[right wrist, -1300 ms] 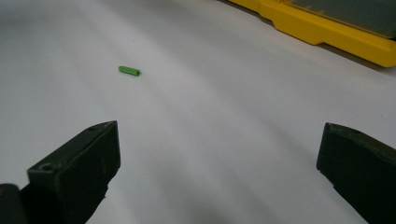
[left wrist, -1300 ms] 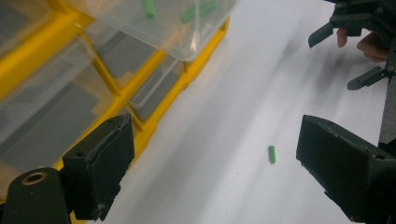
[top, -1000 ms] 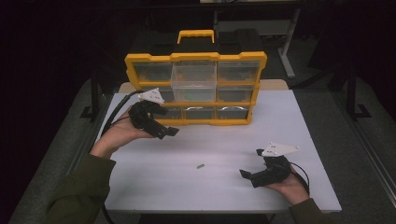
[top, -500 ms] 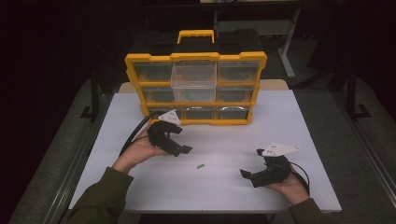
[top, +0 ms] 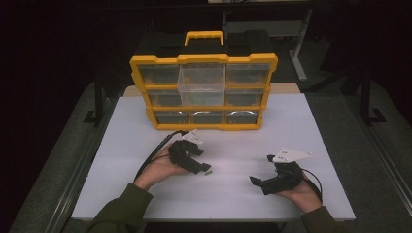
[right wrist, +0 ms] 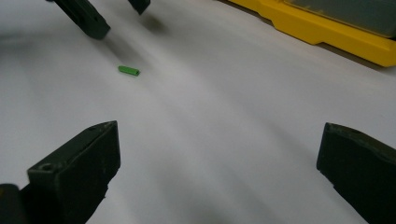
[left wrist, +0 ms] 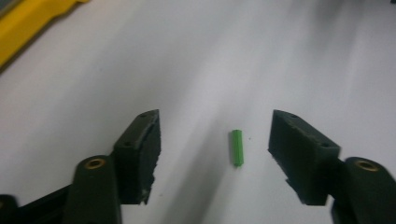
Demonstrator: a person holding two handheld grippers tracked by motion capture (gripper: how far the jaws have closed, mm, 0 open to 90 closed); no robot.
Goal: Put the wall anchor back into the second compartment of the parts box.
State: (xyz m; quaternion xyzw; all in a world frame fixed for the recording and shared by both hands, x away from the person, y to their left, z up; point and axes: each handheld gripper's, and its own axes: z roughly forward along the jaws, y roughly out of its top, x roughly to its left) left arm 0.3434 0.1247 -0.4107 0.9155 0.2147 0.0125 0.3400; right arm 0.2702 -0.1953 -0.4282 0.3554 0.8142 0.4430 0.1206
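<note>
The left tool [top: 203, 166] is held with its jaws spread wide, tips angled down toward the white tabletop [top: 311, 126], and nothing is gripped between them. In the left gripper view a small green peg [left wrist: 237, 147] is seen lying flat on the tabletop in the gap between the two black jaws, closer to the jaw on the right of that view and touching neither. In the high view the same green peg [top: 207, 172] is found just at the tips of the left tool, near the middle of the tabletop's front half. The left tool is carried by the left hand [top: 158, 167], whose green sleeve [top: 119, 211] comes in from the bottom edge. Well apart to the right, the right tool [top: 260, 183] is held low near the front edge by the right hand [top: 303, 191]; its jaws are likewise spread wide and empty, and they are pointed leftward toward the peg. In the right gripper view the green peg [right wrist: 129, 70] is seen farther off on the tabletop, just below the jaws of the left tool [right wrist: 114, 14]. At the back of the tabletop a yellow organiser case [top: 204, 92] with clear drawers is stood upright, and its top middle drawer [top: 201, 87] is pulled out forward.
</note>
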